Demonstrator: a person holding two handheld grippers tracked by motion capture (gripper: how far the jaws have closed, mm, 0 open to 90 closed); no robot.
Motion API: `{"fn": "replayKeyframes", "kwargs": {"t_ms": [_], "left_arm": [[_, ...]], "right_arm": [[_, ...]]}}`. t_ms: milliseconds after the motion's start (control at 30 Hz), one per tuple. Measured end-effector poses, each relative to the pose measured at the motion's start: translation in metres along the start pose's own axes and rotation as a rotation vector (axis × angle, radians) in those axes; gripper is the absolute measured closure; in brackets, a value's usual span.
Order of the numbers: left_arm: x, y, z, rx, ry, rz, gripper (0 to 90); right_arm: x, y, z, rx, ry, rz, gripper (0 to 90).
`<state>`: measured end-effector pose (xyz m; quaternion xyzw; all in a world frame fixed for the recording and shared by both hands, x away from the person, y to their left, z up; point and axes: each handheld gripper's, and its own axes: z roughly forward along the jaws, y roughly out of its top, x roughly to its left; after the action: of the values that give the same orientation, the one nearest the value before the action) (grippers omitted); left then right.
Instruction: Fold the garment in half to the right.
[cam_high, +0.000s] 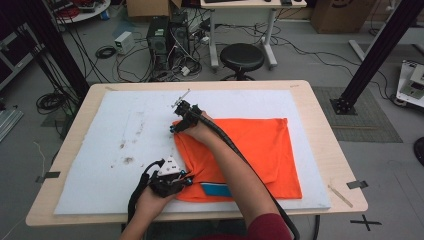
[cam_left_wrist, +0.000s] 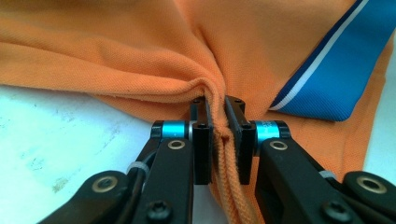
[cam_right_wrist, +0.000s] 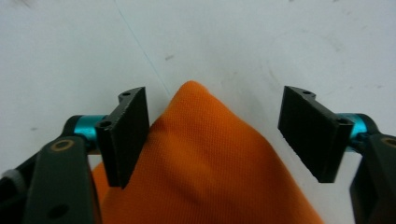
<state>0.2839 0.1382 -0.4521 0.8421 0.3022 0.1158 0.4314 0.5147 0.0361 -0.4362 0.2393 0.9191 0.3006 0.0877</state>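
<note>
Folding work on an orange polo shirt (cam_high: 240, 155), spread flat on the white-padded surface (cam_high: 125, 150) with its blue striped collar (cam_high: 216, 189) near the front edge. The left claw (cam_left_wrist: 218, 135) is clamped on a bunched fold at the shirt's near-left hem, likely pinning that corner for a lift. The right claw (cam_right_wrist: 215, 135), reached across to the far-left corner, has jaws apart on either side of the cloth tip, not pressing it, probably to match the other grip.
</note>
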Motion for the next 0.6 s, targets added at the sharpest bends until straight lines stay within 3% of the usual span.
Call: {"fn": "replayKeyframes", "kwargs": {"t_ms": [100, 200, 233, 400, 600], "left_arm": [[-0.001, 0.0, 0.0, -0.003, 0.003, 0.0, 82.0], [0.0, 0.0, 0.0, 0.0, 0.004, 0.002, 82.1], [0.0, 0.0, 0.0, -0.001, 0.004, -0.002, 82.1], [0.001, -0.001, -0.003, -0.017, -0.004, -0.012, 82.2], [0.003, -0.003, -0.009, -0.022, -0.001, -0.01, 82.2]], "right_arm": [[0.0, -0.001, 0.004, -0.009, 0.007, 0.009, 46.6], [0.0, 0.0, 0.001, -0.009, 0.013, -0.005, 74.5], [0.001, 0.0, 0.001, -0.004, 0.009, -0.007, 79.3], [0.006, 0.005, -0.003, 0.019, -0.026, -0.046, 84.9], [0.011, 0.018, -0.017, -0.031, -0.015, -0.051, 85.5]]}}
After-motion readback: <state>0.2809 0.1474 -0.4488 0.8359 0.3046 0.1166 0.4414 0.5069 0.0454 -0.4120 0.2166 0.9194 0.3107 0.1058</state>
